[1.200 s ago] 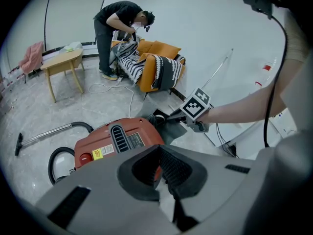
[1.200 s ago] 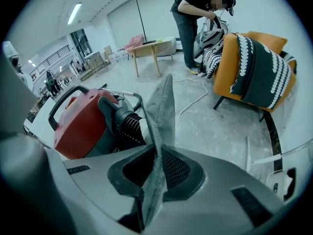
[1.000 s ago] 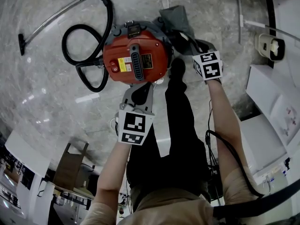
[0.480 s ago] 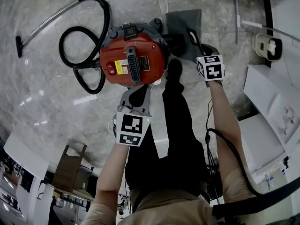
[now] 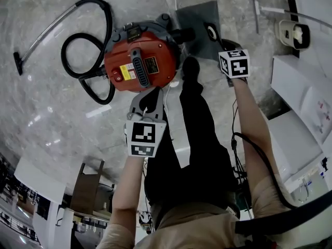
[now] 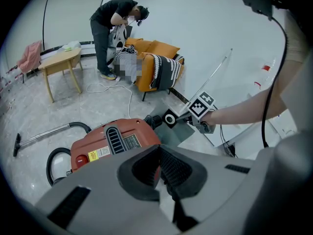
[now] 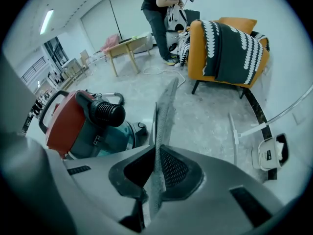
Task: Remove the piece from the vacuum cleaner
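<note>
A red vacuum cleaner sits on the marble floor. To its right a flat grey piece with a black ringed collar is held clear of the vacuum's black port. My right gripper is shut on this piece, seen edge-on between the pads. Its jaws have just closed a little tighter on it. My left gripper rests at the vacuum's near edge. Its pads look closed together, and I cannot tell whether anything is pinched.
A black hose loops left of the vacuum and ends in a metal wand. My leg and shoe stand between the grippers. White furniture lines the right side. Farther off are an orange sofa, a wooden table and another person.
My right gripper has carried the grey piece rightward, away from the vacuum, and the piece now hangs flatter. The left gripper has stayed at the vacuum's edge.
</note>
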Motion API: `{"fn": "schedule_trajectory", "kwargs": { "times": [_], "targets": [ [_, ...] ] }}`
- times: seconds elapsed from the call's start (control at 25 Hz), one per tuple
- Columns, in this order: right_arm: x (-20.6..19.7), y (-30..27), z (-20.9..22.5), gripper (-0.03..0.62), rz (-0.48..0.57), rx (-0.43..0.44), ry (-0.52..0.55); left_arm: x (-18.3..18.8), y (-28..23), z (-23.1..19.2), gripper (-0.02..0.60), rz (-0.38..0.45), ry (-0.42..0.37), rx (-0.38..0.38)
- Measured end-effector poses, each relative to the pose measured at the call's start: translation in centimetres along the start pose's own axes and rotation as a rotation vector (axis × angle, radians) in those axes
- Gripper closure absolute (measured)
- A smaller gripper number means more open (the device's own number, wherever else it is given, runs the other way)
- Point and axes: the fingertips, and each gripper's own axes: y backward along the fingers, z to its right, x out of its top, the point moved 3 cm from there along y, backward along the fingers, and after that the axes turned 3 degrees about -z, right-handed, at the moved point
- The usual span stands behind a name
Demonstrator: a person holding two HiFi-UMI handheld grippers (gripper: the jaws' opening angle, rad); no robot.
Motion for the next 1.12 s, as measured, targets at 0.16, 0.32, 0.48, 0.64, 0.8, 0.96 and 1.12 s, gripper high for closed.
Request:
{"fn": "schedule_trajectory", "kwargs": {
  "times": [0.16,0.32,0.48,0.64,0.8,0.96,1.12],
  "targets": [
    [-0.1,0.9,0.8,0.565,0.03,0.021,-0.127,0.0,0.6,-0.4,0.588,0.001,-0.003,0.009],
    [0.1,3.3,1.5,0.563,0.082,0.037,-0.248,0.5,1.8,-0.4,0.588,0.013,-0.006,0.017],
    [1.0,6.6,2.0,0.565,0.16,0.031,-0.374,1.5,3.6,-0.6,0.588,0.043,-0.017,0.024],
    [1.3,10.1,2.2,0.563,0.198,0.002,-0.41,2.5,5.9,-0.6,0.586,0.078,-0.028,0.022],
    [3.6,13.0,1.0,0.563,0.243,-0.004,-0.416,3.9,8.9,-1.3,0.588,0.123,-0.056,0.038],
    [4.7,17.3,-0.9,0.563,0.287,0.024,-0.48,4.9,12.7,-0.5,0.588,0.144,-0.084,0.029],
    [5.6,21.8,-3.7,0.563,0.327,0.051,-0.504,5.7,17.6,-0.2,0.588,0.173,-0.106,0.039]
  ]
}}
